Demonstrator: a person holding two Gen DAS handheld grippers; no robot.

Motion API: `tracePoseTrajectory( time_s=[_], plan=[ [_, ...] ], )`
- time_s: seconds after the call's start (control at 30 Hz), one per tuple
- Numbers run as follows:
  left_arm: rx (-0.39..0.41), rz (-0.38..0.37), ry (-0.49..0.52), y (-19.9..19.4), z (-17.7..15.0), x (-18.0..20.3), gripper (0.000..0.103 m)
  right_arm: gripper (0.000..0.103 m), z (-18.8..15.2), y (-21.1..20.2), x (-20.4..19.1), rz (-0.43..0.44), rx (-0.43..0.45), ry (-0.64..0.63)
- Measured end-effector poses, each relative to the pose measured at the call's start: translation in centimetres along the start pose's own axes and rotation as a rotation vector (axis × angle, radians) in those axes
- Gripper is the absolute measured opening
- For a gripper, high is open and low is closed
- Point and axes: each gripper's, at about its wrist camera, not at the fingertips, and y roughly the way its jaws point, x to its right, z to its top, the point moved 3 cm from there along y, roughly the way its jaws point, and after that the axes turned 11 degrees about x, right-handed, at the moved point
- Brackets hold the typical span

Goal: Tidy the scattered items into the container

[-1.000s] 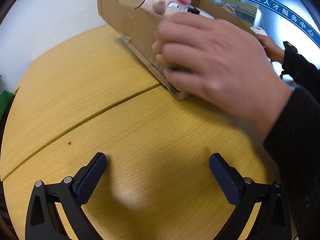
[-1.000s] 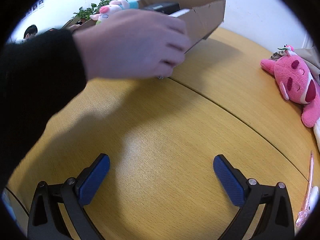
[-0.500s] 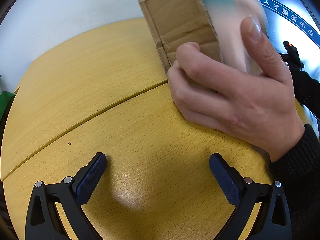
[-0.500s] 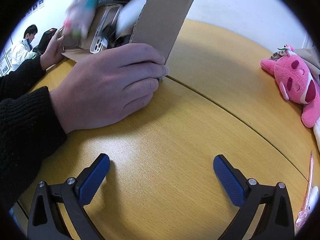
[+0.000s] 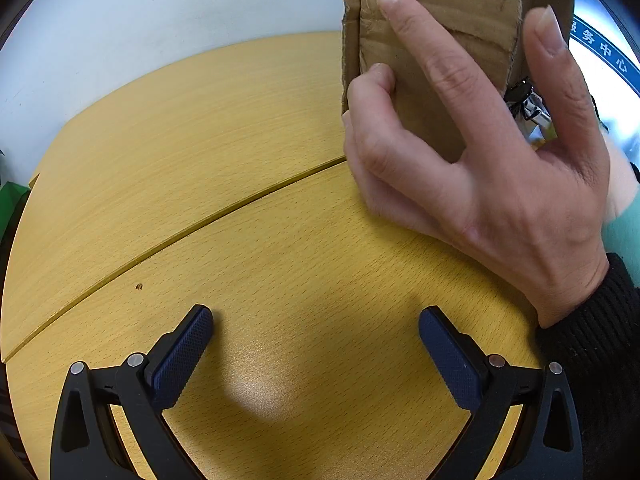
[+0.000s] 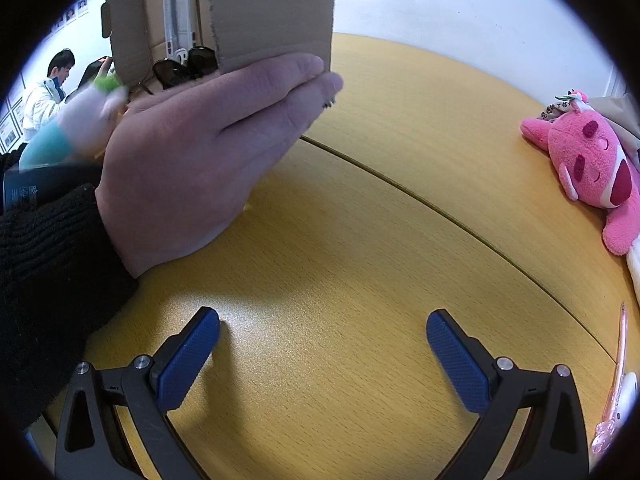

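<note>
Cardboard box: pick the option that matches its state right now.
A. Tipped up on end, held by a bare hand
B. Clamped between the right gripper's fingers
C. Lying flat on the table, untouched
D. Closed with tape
A: the box stands steeply tilted with a hand against it, its contents spilling at the open side; both grippers sit open and empty on the table.

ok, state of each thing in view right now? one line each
cardboard box: tipped up on end, held by a bare hand
left tongs: open, empty
right tongs: open, empty
pink plush: lying on table, outside the box
pink pen: lying at table edge
</note>
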Motion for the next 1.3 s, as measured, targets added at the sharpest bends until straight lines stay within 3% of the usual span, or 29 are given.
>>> tracePoseTrajectory(
  time_s=[1.3],
  plan=[
    [0.0, 0.01, -0.004, -0.7, 0.3, 0.8, 0.103, 0.103, 0.1, -0.1, -0.1, 0.0, -0.001, 0.001]
  ],
)
